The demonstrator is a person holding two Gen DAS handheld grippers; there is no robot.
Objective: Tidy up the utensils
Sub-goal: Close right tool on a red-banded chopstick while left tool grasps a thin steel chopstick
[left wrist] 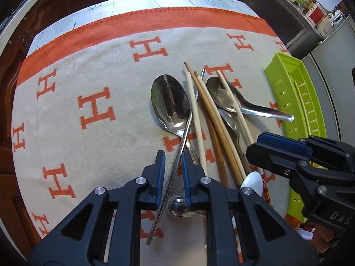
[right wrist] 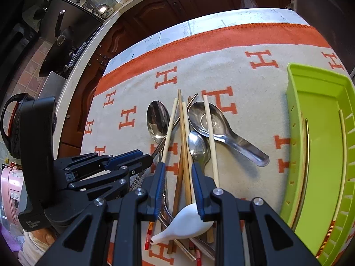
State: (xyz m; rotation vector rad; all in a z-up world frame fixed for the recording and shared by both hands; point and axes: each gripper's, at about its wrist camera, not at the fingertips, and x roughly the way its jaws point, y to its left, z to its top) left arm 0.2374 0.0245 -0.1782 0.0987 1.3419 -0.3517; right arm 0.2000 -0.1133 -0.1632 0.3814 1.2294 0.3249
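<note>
The left gripper (left wrist: 173,155) has its fingers apart, with a thin metal chopstick (left wrist: 177,150) lying between them, not squeezed; just ahead sit a big shiny spoon (left wrist: 169,102) and a pile of wooden chopsticks (left wrist: 218,122); the right gripper (right wrist: 178,166) is open above that pile; a white spoon (right wrist: 184,223) lies under it; the green tray (right wrist: 319,155) sits off to its right.

**Utensils heaped beside a green tray**

A large steel spoon (left wrist: 169,102) is lying bowl-up at the heap's left. A metal chopstick (left wrist: 177,155) is slanting across its handle. Pale and brown wooden chopsticks (left wrist: 213,115) are fanning over a smaller spoon (right wrist: 198,148) and a flat-bottomed steel soup spoon (right wrist: 213,122). A white ceramic spoon (right wrist: 188,221) is resting nearest. The green tray (right wrist: 319,155) is holding two chopsticks.
</note>
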